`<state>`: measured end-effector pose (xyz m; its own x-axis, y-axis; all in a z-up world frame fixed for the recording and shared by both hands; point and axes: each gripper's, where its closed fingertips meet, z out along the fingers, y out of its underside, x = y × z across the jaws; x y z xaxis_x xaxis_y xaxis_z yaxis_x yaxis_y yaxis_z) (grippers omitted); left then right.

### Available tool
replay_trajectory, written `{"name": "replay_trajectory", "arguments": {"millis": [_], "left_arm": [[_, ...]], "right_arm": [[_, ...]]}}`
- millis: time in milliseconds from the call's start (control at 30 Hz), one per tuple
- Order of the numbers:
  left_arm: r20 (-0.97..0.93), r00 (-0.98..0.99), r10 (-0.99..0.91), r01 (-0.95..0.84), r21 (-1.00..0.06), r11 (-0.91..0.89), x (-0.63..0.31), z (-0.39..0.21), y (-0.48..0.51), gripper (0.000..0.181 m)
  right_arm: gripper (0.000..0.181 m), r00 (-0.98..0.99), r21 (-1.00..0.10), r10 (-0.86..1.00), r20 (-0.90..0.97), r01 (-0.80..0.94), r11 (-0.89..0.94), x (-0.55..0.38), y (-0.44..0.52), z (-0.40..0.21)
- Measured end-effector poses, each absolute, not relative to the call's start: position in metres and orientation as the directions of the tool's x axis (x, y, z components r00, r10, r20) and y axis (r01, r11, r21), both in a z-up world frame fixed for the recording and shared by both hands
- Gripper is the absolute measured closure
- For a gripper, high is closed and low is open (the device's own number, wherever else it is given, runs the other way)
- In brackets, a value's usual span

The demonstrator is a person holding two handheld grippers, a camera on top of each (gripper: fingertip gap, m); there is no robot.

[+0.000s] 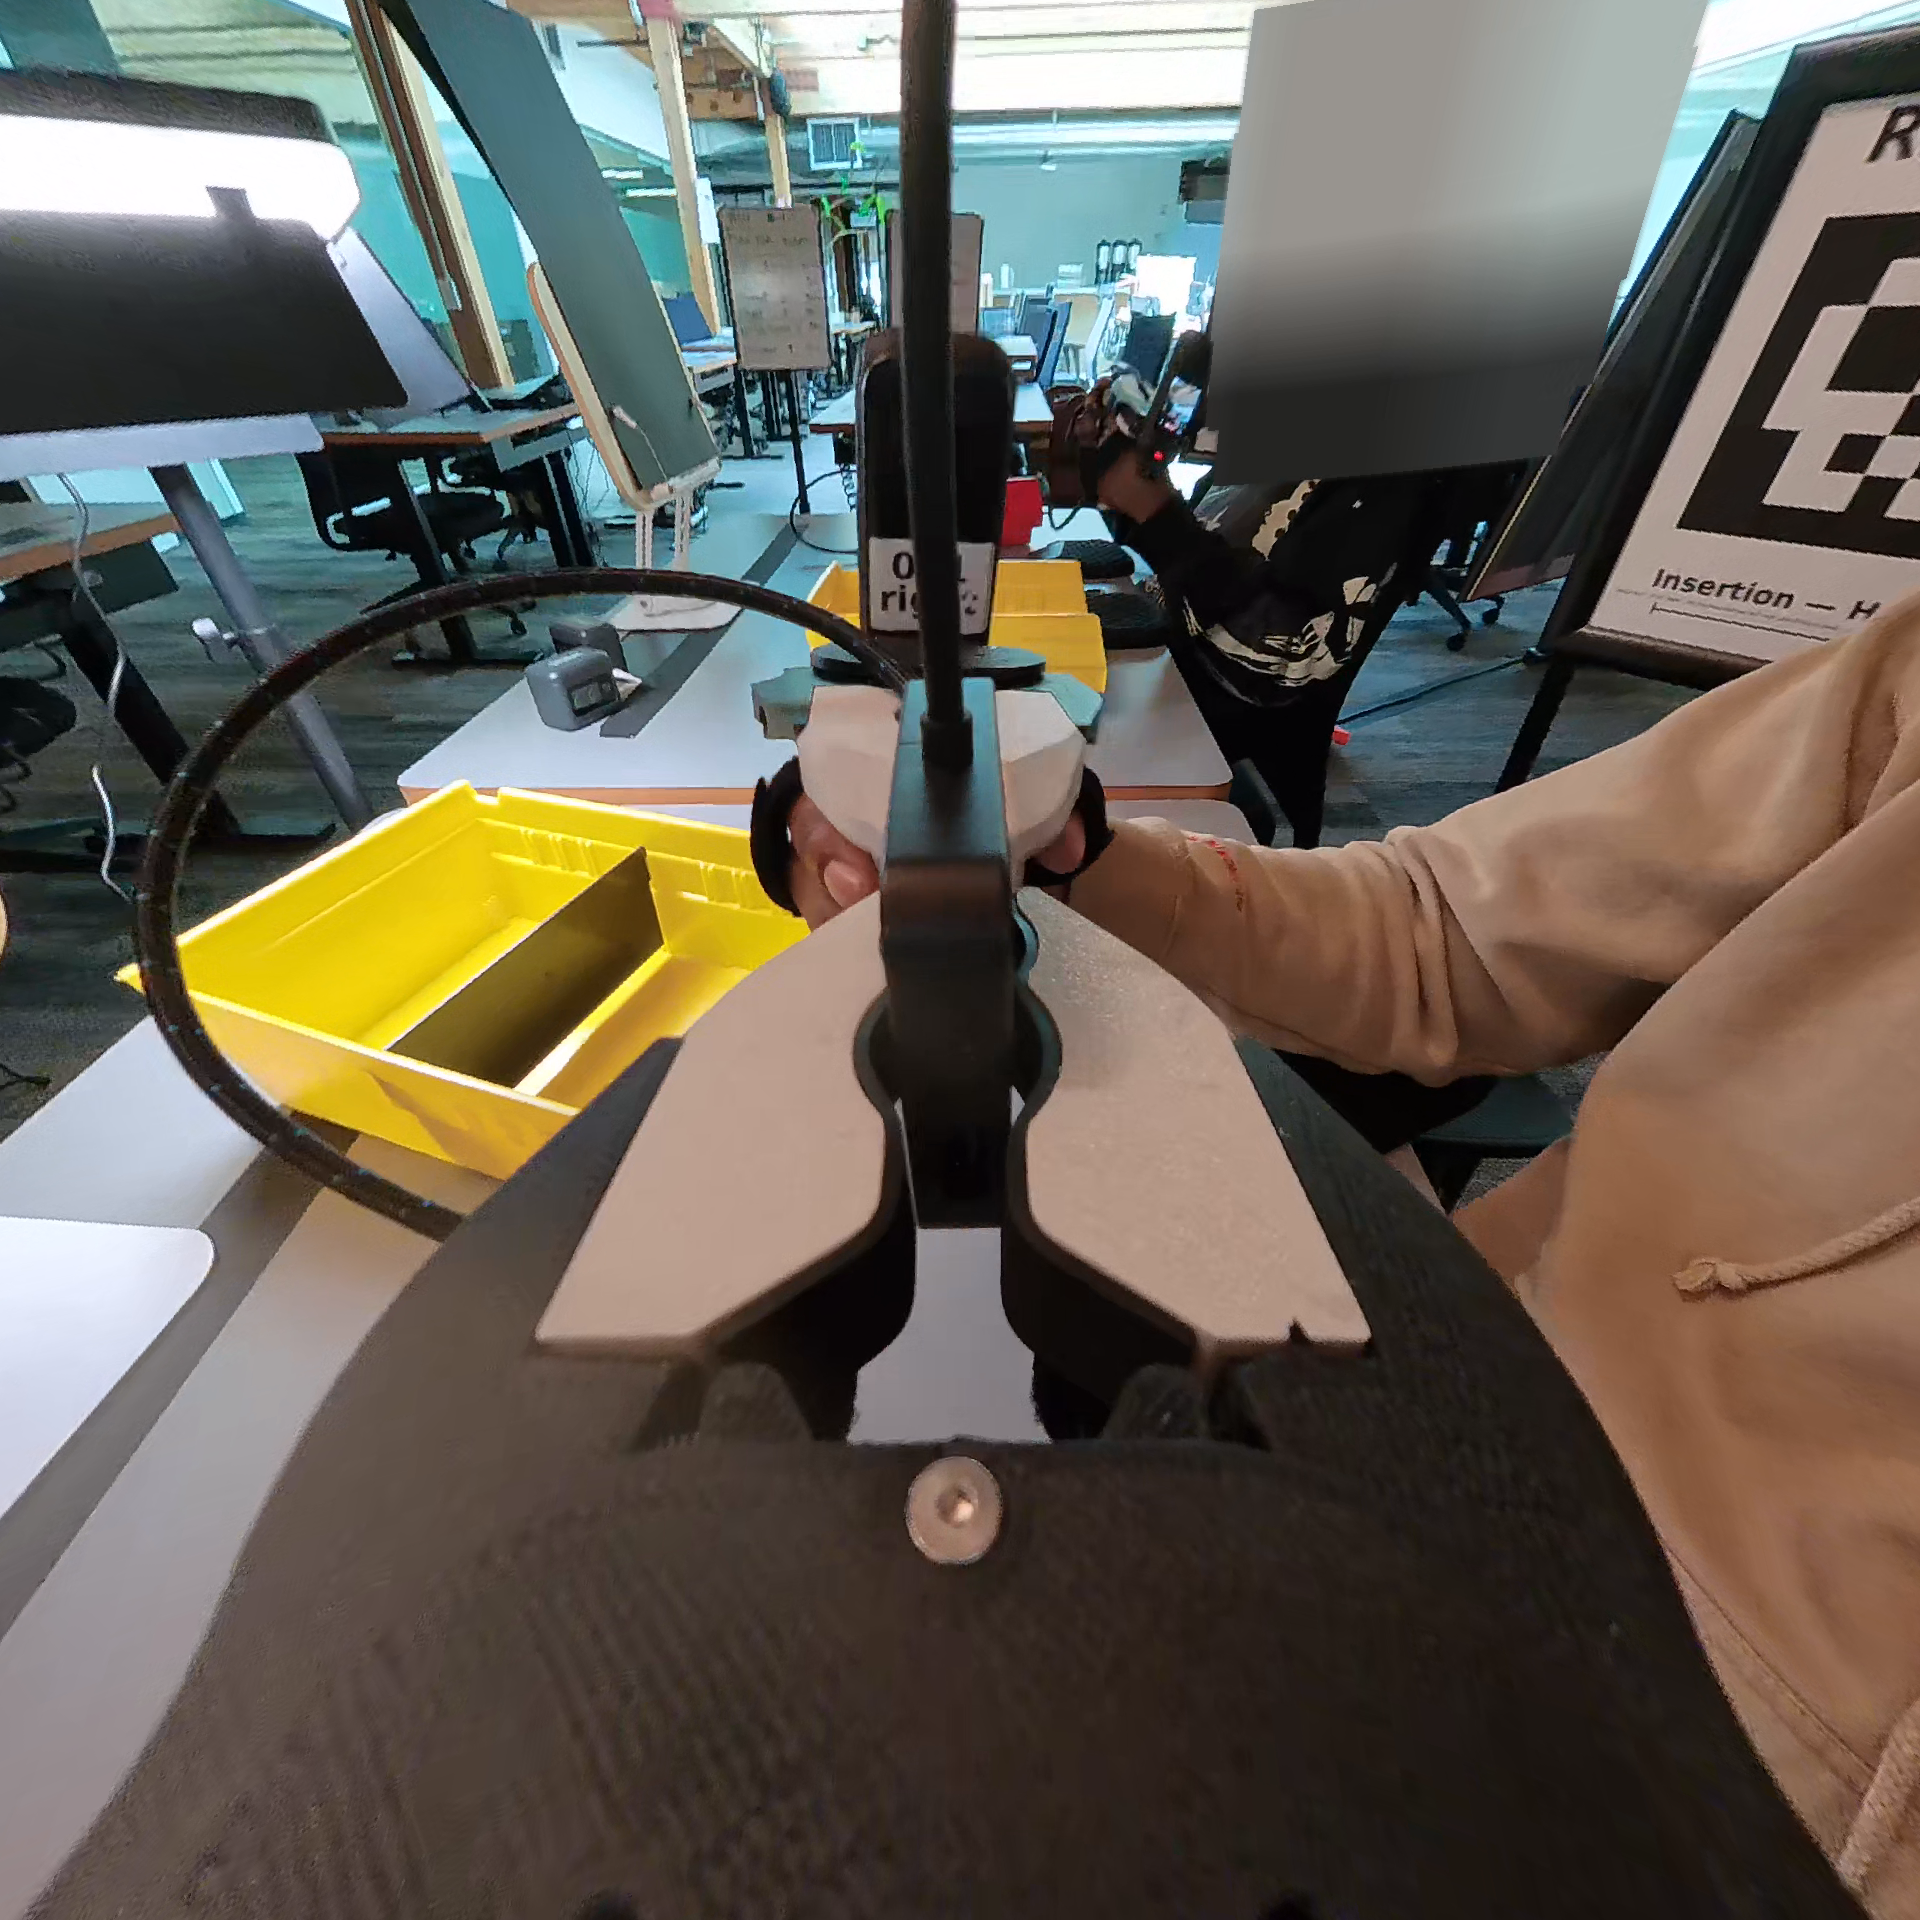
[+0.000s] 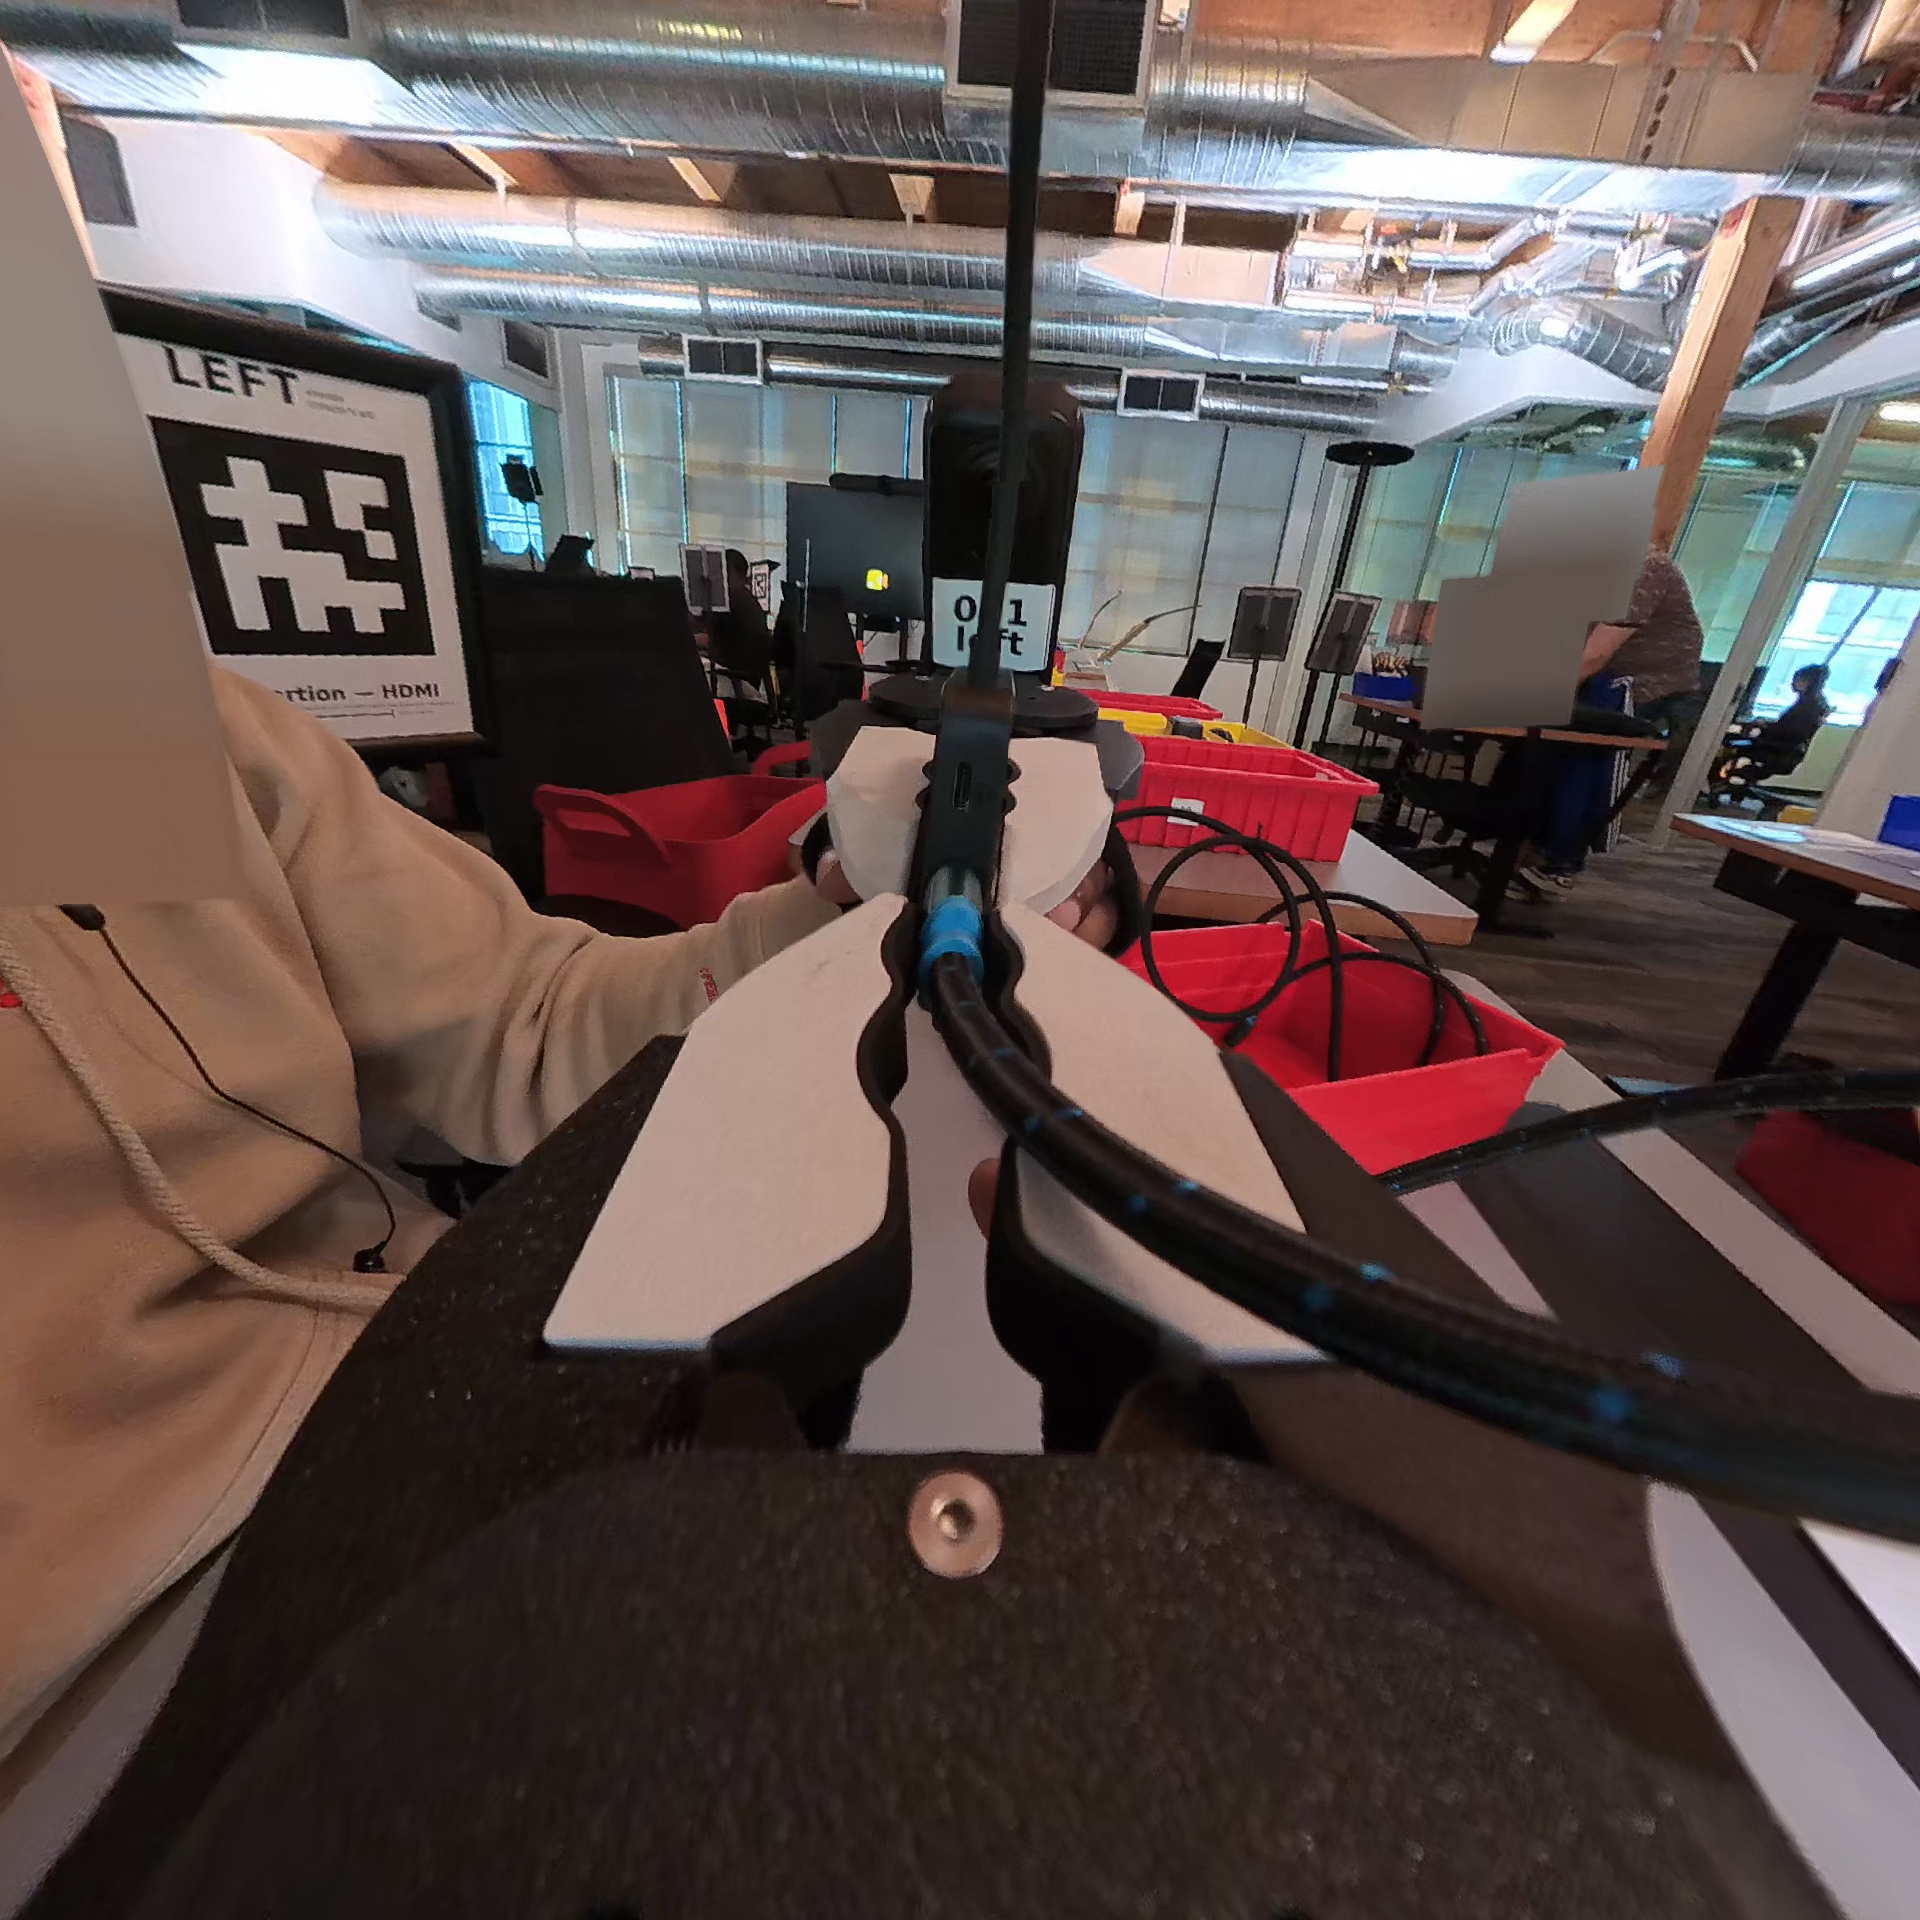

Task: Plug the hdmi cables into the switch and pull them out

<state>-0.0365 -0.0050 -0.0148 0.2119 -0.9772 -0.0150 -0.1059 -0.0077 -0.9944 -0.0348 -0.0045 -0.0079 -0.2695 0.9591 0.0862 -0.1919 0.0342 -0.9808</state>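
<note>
My left gripper [image 1: 948, 925] is shut on the black HDMI switch [image 1: 945, 1039] and holds it end-on above the table. A thin black cable [image 1: 925, 312] rises from the switch's far end. My right gripper [image 2: 951, 935] faces it tip to tip and is shut on a blue HDMI plug [image 2: 951, 928]. The plug's braided black cable [image 2: 1195, 1205] curves away to the right, and loops left in the left wrist view [image 1: 208, 790]. The plug's front meets the switch [image 2: 961, 795]; how deep it sits is hidden. The right gripper's white fingers [image 1: 842, 748] show just behind the switch.
A yellow divided bin [image 1: 312, 997] sits on the table at the left. A red bin [image 2: 1455, 1070] with coiled black cables stands to the right. The holder's beige sleeve [image 1: 1455, 935] reaches in. Black-and-white marker boards [image 2: 301, 540] stand behind. Left and right tips are no more than a few centimetres apart.
</note>
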Motion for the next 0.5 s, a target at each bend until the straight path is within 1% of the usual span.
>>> {"name": "replay_trajectory", "arguments": {"millis": [33, 67, 100, 133, 167, 200, 233, 300, 367, 500], "left_arm": [[-0.020, 0.227, -0.974, -0.069, -0.998, 0.004, -0.044, -0.007, -0.004, 0.166], [-0.024, 0.271, -0.962, -0.024, -1.000, 0.018, -0.062, 0.005, 0.000, 0.166], [-0.048, 0.314, -0.948, -0.008, -0.999, 0.048, -0.081, 0.012, 0.003, 0.166], [-0.081, 0.351, -0.933, -0.016, -0.997, 0.080, -0.098, 0.016, 0.004, 0.166], [-0.098, 0.386, -0.917, -0.018, -0.995, 0.099, -0.110, 0.019, 0.005, 0.167], [-0.097, 0.418, -0.903, -0.004, -0.994, 0.106, -0.118, 0.023, 0.007, 0.167], [-0.084, 0.439, -0.894, 0.015, -0.995, 0.101, -0.122, 0.026, 0.010, 0.167], [-0.045, 0.465, -0.884, 0.041, -0.997, 0.073, -0.123, 0.025, 0.019, 0.167], [-0.009, 0.483, -0.875, 0.050, -0.998, 0.038, -0.122, 0.018, 0.029, 0.167], [0.040, 0.488, -0.872, 0.075, -0.997, -0.003, -0.119, 0.011, 0.038, 0.167]], "right_arm": [[0.169, -0.286, -0.969, 0.954, 0.088, -0.246, 0.016, -0.026, -0.004, 0.000], [0.170, -0.317, -0.918, 0.947, 0.057, -0.390, -0.076, 0.000, 0.003, 0.022], [0.170, -0.301, -0.879, 0.953, 0.034, -0.463, -0.115, 0.029, 0.018, 0.035], [0.170, -0.202, -0.893, 0.978, 0.060, -0.449, -0.038, 0.045, 0.032, 0.034], [0.170, -0.090, -0.924, 0.992, 0.086, -0.379, 0.046, 0.053, 0.045, 0.026], [0.170, -0.025, -0.941, 0.995, 0.097, -0.328, 0.083, 0.059, 0.053, 0.021], [0.170, 0.008, -0.949, 0.995, 0.099, -0.301, 0.097, 0.063, 0.058, 0.020], [0.170, 0.100, -0.976, 0.990, 0.102, -0.180, 0.119, 0.062, 0.072, 0.010], [0.170, 0.136, -0.991, 0.986, 0.100, -0.076, 0.111, 0.059, 0.078, -0.003], [0.170, 0.216, -0.995, 0.974, 0.072, 0.077, 0.057, 0.058, 0.095, -0.026]]}}
